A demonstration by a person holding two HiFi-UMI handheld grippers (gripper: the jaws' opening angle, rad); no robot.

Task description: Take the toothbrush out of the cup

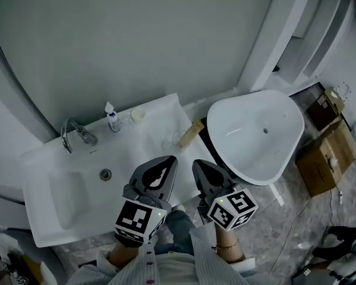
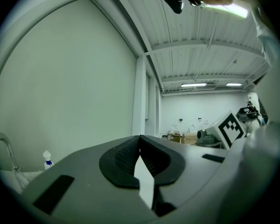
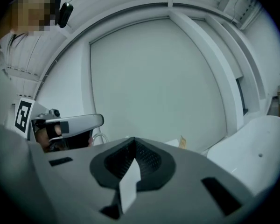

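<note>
A pale wall panel (image 1: 136, 34) is filling the upper part of the head view. Below it at the right, a white tub (image 1: 249, 141) is standing on the floor, just beside the right end of a white washbasin surface (image 1: 160, 114), whose sink bowl (image 1: 71, 195) is lying toward the left. Cardboard boxes (image 1: 326, 156) are sitting on the floor to the right of the tub.

The left hand-held gripper (image 1: 168, 161) is hovering over the front right part of the surface. It is clenched, its pads meeting at the tip with nothing between them. The right hand-held gripper (image 1: 199, 165) is hanging just beside it, over the gap between surface and tub, and it is likewise clenched and empty. Both are pointing toward the wall.

A chrome faucet (image 1: 74, 132) is arching over the bowl. A small bottle (image 1: 112, 119) with a blue label is standing near the back edge, with a cream cup (image 1: 137, 115) just to its right.

The tan toothbrush (image 1: 191, 133) is leaning tilted at the surface's right end. Its lower end is sitting in what looks like a clear cup (image 1: 171, 142), apart from both hand-held grippers.
</note>
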